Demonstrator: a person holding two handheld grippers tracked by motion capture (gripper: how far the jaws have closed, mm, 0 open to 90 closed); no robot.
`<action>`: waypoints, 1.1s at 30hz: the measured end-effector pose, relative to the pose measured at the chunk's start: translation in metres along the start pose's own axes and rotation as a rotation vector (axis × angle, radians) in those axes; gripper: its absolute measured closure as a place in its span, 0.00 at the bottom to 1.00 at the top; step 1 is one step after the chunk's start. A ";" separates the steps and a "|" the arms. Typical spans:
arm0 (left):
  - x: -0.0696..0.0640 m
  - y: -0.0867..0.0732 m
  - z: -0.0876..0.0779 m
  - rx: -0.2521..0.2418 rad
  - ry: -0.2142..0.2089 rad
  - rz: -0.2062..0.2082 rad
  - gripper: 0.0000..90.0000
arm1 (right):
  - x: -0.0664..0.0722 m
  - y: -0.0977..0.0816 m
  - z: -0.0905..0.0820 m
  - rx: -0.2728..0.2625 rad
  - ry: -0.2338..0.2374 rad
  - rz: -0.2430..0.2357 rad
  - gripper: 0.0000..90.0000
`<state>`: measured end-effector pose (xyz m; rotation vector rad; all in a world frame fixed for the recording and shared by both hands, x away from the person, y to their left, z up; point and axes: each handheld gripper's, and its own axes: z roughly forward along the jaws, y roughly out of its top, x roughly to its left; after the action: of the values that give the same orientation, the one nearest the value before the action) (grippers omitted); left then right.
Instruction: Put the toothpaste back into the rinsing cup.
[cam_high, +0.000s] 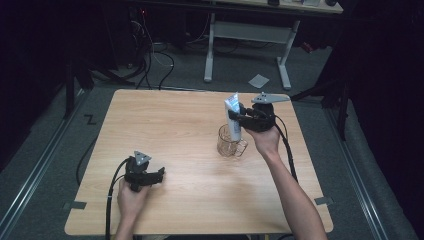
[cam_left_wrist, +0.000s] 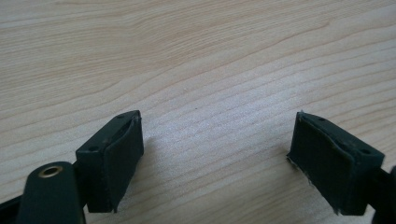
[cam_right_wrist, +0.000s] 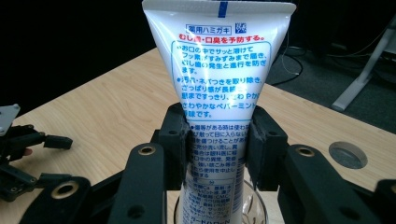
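While the right gripper (cam_right_wrist: 218, 142) is clamped across the middle of a white toothpaste tube (cam_right_wrist: 219, 70), the tube is held upright with its flat crimped end at the top and its lower end inside a clear glass mug (cam_high: 230, 141) that stands on the bench (cam_high: 165, 120). In the right gripper view the two pads are seen pressing the printed sides of the tube, and the mug's rim is glimpsed just below the jaws. Whether the tube's lower end rests on the bottom of the mug cannot be told.

The likeliest trouble is judged to lie in the grip itself: a soft tube can be squeezed out of shape, so paste might be forced toward the cap, or the slick surface might slide between the pads. If the tube is let go while leaning, the light mug could be tipped or nudged by it. The mug's handle is turned toward the holding hand, and it could be knocked as the gripper is drawn away.

The left gripper (cam_high: 144, 172) is rested low near the bench's front left, well apart from the mug, with its jaws spread wide over bare wood in the left gripper view and nothing between them. No steadying of the mug is offered from there.
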<state>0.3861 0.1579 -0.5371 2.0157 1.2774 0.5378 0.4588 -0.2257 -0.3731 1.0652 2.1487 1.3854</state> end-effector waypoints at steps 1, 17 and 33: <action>0.000 0.000 0.000 0.000 0.000 0.000 0.20 | -0.001 0.000 0.001 0.000 -0.003 0.000 0.71; 0.000 0.000 0.000 0.000 0.000 0.000 0.20 | -0.010 -0.003 0.016 0.010 -0.043 0.019 0.70; 0.000 0.000 0.000 0.001 0.000 0.000 0.20 | -0.014 -0.010 0.030 0.057 -0.078 0.007 0.69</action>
<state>0.3861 0.1580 -0.5370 2.0159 1.2777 0.5371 0.4837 -0.2202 -0.3968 1.1301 2.1417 1.2714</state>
